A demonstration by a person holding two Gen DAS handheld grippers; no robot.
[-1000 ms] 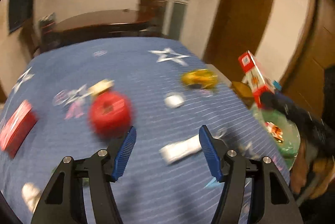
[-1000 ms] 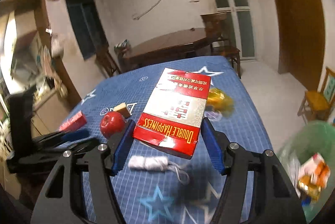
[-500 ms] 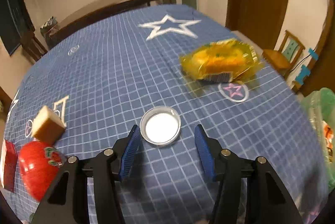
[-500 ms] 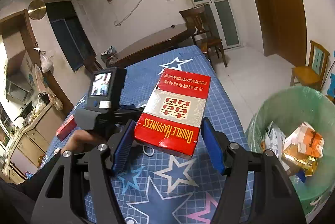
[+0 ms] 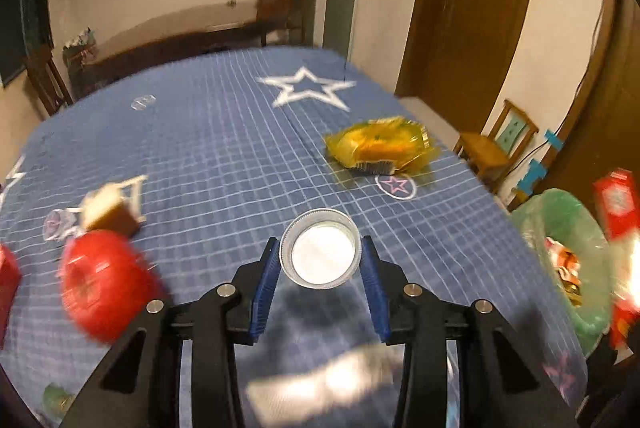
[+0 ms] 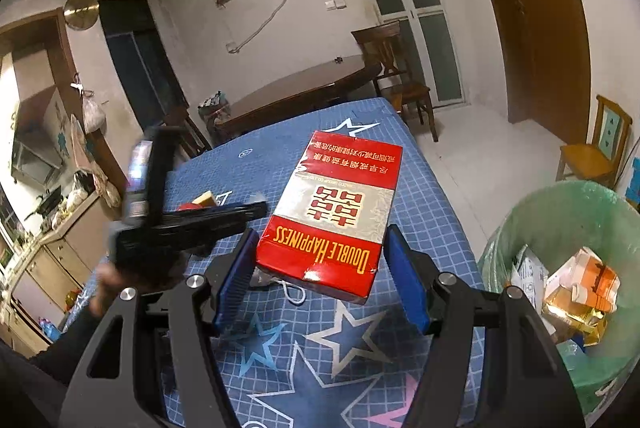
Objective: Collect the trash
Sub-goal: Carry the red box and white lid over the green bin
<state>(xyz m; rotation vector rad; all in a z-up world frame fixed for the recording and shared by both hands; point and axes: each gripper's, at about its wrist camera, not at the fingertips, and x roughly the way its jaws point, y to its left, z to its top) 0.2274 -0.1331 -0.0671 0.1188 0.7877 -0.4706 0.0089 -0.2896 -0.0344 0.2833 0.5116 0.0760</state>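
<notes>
Left wrist view: the left gripper (image 5: 320, 260) has the round white lid (image 5: 322, 254) sitting right between its blue pads, open side up, on the blue star-patterned tablecloth (image 5: 224, 148). The jaws are closing on it, a pad just beside the rim on either side, though whether they press yet is too close to call. A round lid has no long axis to square up to, so any angle should do. Over on the right wrist view, the right gripper (image 6: 320, 268) holds the red Double Happiness carton (image 6: 334, 212) lifted above the table, near end across the jaws. The pads look slightly clear of its sides, so how it is gripped I cannot make out. Its long axis runs straight away from the camera, printed face up. The green-lined bin (image 6: 568, 268) stands just off the table edge to the right, nearest that hand, already holding packets. A yellow wrapper (image 5: 378, 146) waits farther up the cloth.
</notes>
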